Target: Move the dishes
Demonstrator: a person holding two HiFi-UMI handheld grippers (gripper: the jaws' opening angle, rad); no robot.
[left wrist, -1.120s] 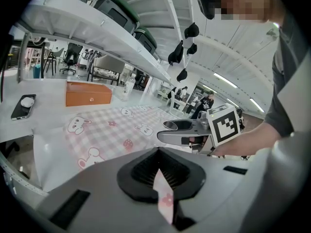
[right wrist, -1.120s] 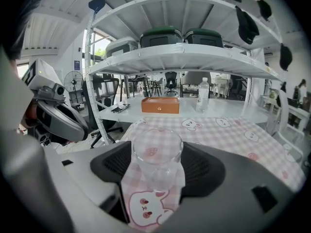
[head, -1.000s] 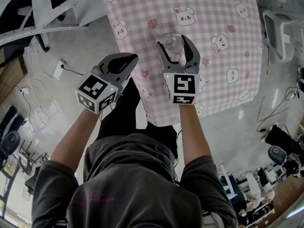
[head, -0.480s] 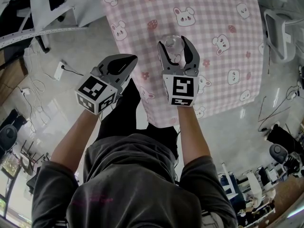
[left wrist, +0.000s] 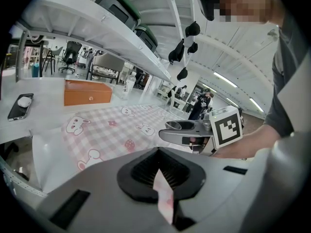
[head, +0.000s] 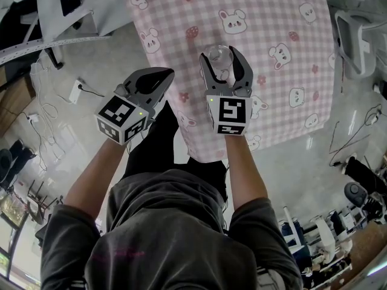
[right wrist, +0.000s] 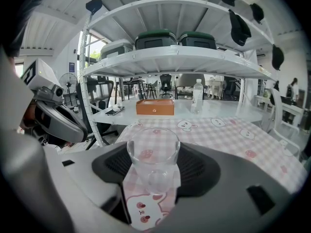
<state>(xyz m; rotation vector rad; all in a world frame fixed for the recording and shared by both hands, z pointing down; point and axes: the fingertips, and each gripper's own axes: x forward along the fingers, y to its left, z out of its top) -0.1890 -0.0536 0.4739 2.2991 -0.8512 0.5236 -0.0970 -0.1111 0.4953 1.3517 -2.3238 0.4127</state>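
Glass [right wrist: 153, 161], faint against checked cloth [head: 272, 23], gripped by just-closing fingers of right gripper [head: 225, 56]; left gripper [head: 164, 74], fingers clenched.

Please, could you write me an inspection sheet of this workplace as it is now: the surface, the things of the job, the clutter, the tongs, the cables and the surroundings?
Surface: pink checked tablecloth with bunny print, lying flat.
Job's things: one clear glass, upright on the cloth, empty.
Clutter: orange box, water bottle and phone on the white surface beyond the cloth.
Tongs: left tongs shut, empty, beside the cloth. The right tongs have just been closing with the glass between them; the pads seem to touch its sides.
Cables: white cable and power strip on the floor at the left; thin cables at the right.
Surroundings: white shelf rack with dark crates on top.
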